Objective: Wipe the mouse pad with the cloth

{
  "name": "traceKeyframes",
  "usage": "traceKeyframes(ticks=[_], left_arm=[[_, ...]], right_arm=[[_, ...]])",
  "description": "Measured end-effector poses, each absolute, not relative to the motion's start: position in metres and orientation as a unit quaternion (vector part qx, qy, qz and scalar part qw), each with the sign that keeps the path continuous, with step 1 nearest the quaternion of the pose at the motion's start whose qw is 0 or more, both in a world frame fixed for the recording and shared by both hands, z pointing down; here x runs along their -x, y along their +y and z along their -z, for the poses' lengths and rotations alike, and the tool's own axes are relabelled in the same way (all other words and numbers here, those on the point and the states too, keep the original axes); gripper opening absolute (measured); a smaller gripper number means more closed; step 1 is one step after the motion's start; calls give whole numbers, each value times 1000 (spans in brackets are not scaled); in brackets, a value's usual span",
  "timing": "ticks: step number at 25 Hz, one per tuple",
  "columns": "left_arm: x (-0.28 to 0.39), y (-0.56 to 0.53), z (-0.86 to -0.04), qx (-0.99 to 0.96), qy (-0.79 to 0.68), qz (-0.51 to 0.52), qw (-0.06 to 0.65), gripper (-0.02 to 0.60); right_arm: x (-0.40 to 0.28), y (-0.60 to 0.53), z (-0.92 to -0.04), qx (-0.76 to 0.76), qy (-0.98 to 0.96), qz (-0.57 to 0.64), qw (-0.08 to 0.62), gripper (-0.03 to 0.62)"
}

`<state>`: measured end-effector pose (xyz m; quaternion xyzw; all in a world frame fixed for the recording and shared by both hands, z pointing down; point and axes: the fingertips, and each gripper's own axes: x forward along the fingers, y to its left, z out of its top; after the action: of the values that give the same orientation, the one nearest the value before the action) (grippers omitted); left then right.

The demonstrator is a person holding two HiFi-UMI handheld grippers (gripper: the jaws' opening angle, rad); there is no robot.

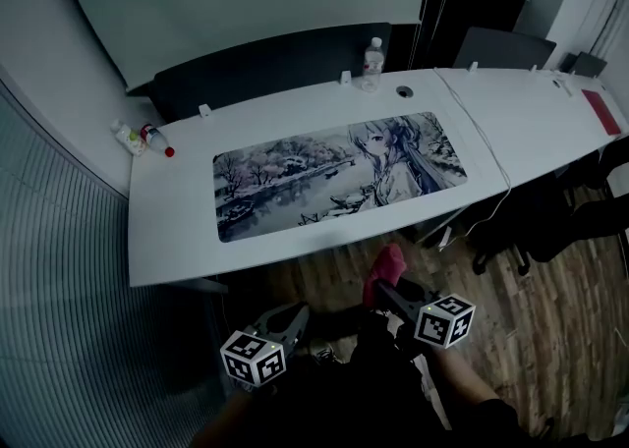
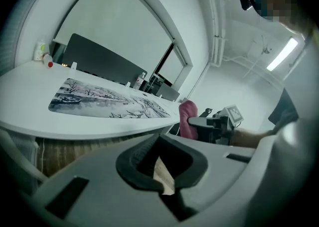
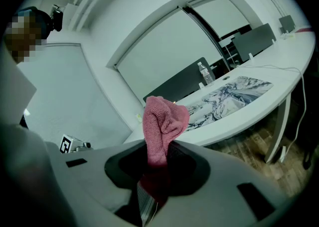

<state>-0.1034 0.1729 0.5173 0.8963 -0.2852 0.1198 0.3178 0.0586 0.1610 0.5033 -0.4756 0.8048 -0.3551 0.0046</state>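
A long mouse pad (image 1: 339,176) printed with a winter scene and a drawn figure lies flat on the white table (image 1: 172,230). It also shows in the left gripper view, mouse pad (image 2: 109,101), and in the right gripper view, mouse pad (image 3: 234,94). My right gripper (image 1: 391,291) is shut on a bunched pink cloth (image 1: 386,267), which sticks up from the jaws, cloth (image 3: 162,126). It hangs below and in front of the table's near edge. My left gripper (image 1: 287,321) is beside it at the left, shut and holding nothing, left gripper (image 2: 160,171).
A clear water bottle (image 1: 371,63) stands at the table's far edge, and two small bottles (image 1: 138,137) lie at its far left corner. A white cable (image 1: 482,141) crosses the table right of the pad. Dark office chairs (image 1: 550,220) stand on the wooden floor at the right.
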Motion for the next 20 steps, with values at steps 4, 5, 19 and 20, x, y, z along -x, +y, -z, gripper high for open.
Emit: traceKeyframes(ticks=[4, 5, 19, 20], left_arm=[[103, 180, -515, -893, -291, -118, 323, 6], [102, 181, -514, -893, -292, -117, 323, 6], [96, 180, -510, -894, -294, -112, 318, 6], [96, 180, -510, -895, -293, -112, 318, 6]], right_arm=[[-46, 176, -506, 456, 812, 365, -4, 110], [-43, 178, -505, 452, 814, 364, -7, 110], [-23, 189, -497, 426, 831, 359, -12, 110], [-23, 190, -497, 425, 831, 358, -12, 109]])
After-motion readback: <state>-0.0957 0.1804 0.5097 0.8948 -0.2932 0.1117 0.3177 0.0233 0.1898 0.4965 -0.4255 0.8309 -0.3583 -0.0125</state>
